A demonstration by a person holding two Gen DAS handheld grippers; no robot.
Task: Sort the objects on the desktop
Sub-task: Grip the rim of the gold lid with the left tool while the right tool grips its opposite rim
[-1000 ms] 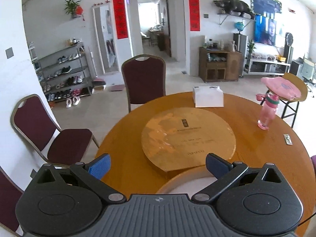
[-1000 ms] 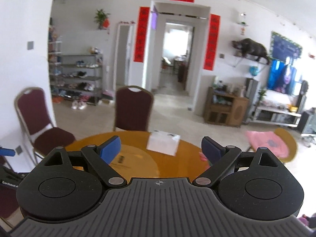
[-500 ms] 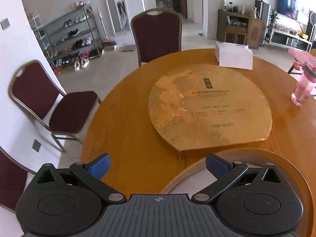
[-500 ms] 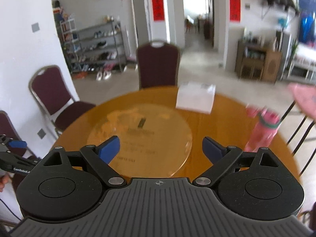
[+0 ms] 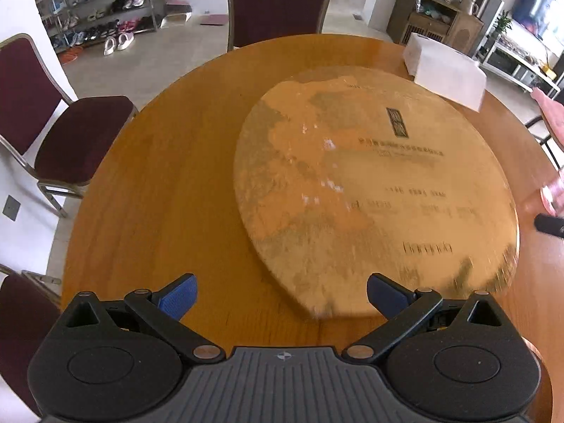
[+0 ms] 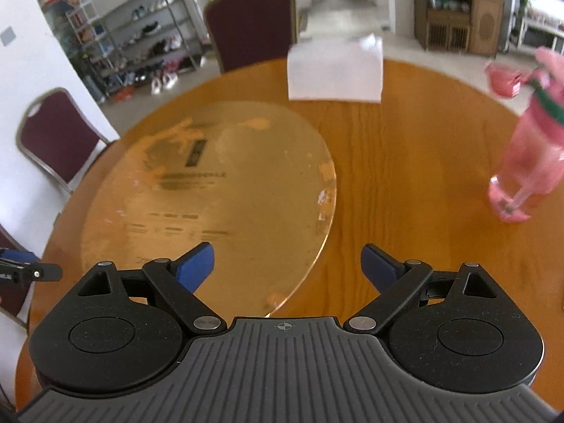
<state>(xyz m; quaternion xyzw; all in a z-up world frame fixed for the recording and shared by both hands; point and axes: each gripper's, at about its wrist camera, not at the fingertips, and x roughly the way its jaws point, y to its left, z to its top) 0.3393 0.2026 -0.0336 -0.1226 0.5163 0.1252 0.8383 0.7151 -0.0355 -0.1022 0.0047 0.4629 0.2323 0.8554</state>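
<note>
Left claw (image 5: 280, 294) and right claw (image 6: 287, 264) both spread wide, empty, above the round table (image 6: 405, 162).

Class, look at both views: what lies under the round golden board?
The golden board lies flat on the wooden table. Anything beneath its middle is covered and cannot be seen.

Left gripper (image 5: 280, 294) jaws spread wide, nothing between the blue pads (image 5: 178, 296), tilted downward. Right gripper (image 6: 287, 264) same: fully spread, empty, angled down. Each shows at the edge of the other's view, well apart.
</note>
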